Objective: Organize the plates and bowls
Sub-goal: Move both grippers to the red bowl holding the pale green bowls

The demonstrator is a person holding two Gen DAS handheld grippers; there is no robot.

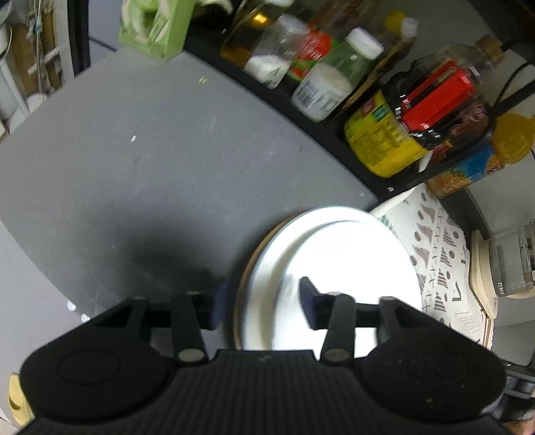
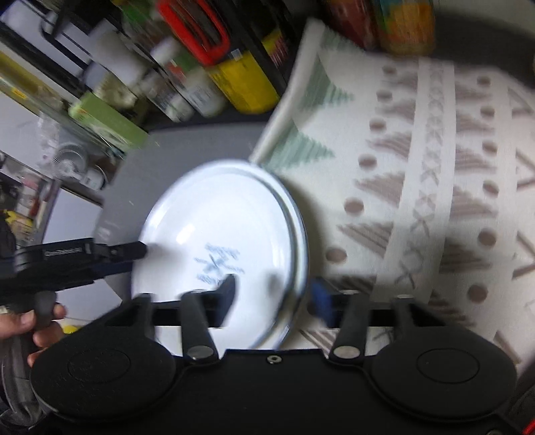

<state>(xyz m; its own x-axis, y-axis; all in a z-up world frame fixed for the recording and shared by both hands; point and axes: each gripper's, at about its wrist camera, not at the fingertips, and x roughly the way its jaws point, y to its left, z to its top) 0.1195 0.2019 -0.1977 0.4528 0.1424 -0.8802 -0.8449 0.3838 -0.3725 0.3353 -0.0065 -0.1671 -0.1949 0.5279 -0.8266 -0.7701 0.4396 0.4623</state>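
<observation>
A white plate (image 1: 334, 254) with a thin blue rim lies on the grey table (image 1: 133, 167), and a brown-edged disc (image 1: 241, 287) shows under its left side. In the right wrist view the plate (image 2: 214, 214) has a blue mark in its middle. My left gripper (image 1: 262, 302) is open, its jaws set apart on either side of the plate's left rim without pressing it; it also shows from the side as the left gripper (image 2: 137, 257). My right gripper (image 2: 276, 296) is open too, with the plate's right rim in the gap between its pads.
A patterned cream mat (image 2: 418, 200) lies right of the plate. A black rack (image 1: 327, 134) of jars and bottles curves along the back. There is a green box (image 1: 157, 30) at the far left and a glass jar (image 1: 511, 264) on wooden coasters at right. A hand (image 2: 36, 321) holds the left gripper.
</observation>
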